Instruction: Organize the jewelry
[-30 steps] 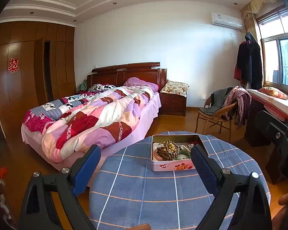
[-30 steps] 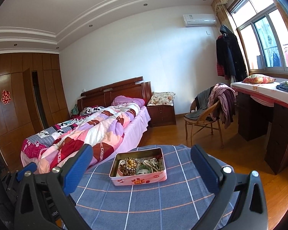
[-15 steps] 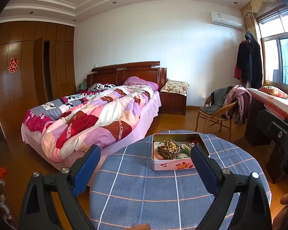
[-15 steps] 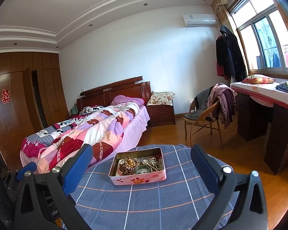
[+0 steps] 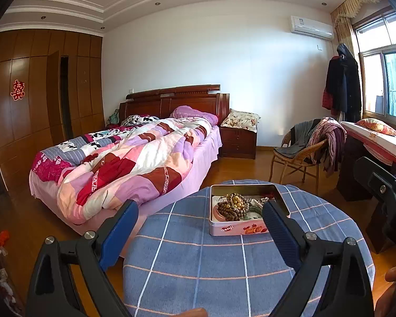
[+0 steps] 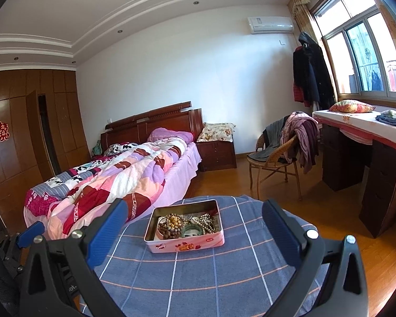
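Note:
A pink tin box (image 5: pixel 237 229) stands on a round table with a blue checked cloth (image 5: pixel 198 259). It holds brown bead strings (image 5: pixel 231 207), a green bangle and silver chains. It also shows in the right wrist view (image 6: pixel 187 245), with the beads (image 6: pixel 173 225) and the green bangle (image 6: pixel 191 229). My left gripper (image 5: pixel 198 232) is open and empty, above the table, short of the tin. My right gripper (image 6: pixel 191 235) is open and empty, also short of the tin.
A bed with a patchwork quilt (image 5: pixel 134 163) stands left of the table. A wicker chair with clothes (image 6: pixel 279 155) and a dark desk (image 6: pixel 367 163) stand to the right. The right gripper's body shows at the left wrist view's right edge (image 5: pixel 382 192).
Both grippers have barely moved; the tin sits a little higher in the left wrist view and the views shifted slightly. Both grippers stay open.

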Action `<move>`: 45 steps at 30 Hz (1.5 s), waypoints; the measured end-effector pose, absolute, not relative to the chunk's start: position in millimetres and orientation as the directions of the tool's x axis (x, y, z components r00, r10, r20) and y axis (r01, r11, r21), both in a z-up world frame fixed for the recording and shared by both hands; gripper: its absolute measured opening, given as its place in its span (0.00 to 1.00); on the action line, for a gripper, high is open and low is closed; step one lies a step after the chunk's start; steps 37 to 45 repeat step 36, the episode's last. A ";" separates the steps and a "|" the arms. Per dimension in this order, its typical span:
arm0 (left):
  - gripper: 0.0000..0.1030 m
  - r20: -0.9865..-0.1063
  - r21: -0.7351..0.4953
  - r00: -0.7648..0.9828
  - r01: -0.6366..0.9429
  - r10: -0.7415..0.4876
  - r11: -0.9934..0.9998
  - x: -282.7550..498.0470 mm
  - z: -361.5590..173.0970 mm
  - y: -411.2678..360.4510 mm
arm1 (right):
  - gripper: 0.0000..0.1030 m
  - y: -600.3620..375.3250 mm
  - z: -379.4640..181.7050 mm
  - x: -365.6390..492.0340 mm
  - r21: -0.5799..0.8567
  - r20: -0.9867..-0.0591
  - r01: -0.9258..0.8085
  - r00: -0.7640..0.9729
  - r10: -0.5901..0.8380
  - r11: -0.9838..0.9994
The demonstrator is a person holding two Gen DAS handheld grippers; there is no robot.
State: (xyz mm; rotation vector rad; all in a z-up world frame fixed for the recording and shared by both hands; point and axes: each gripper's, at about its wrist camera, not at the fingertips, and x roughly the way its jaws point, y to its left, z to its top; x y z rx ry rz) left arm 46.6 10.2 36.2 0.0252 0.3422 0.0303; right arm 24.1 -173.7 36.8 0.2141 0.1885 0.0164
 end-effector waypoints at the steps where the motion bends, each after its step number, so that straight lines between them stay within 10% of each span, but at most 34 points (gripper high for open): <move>1: 0.92 -0.336 0.030 0.941 -0.026 0.035 0.999 47.0 36.1 10.6 | 1.00 -174.1 37.2 23.9 0.212 -0.185 0.006 0.982 0.034 0.977; 45: 0.92 -0.373 0.077 0.926 -0.026 0.053 0.997 78.5 16.3 5.6 | 1.00 -175.4 26.2 66.3 0.203 -0.326 0.078 0.945 -0.007 0.976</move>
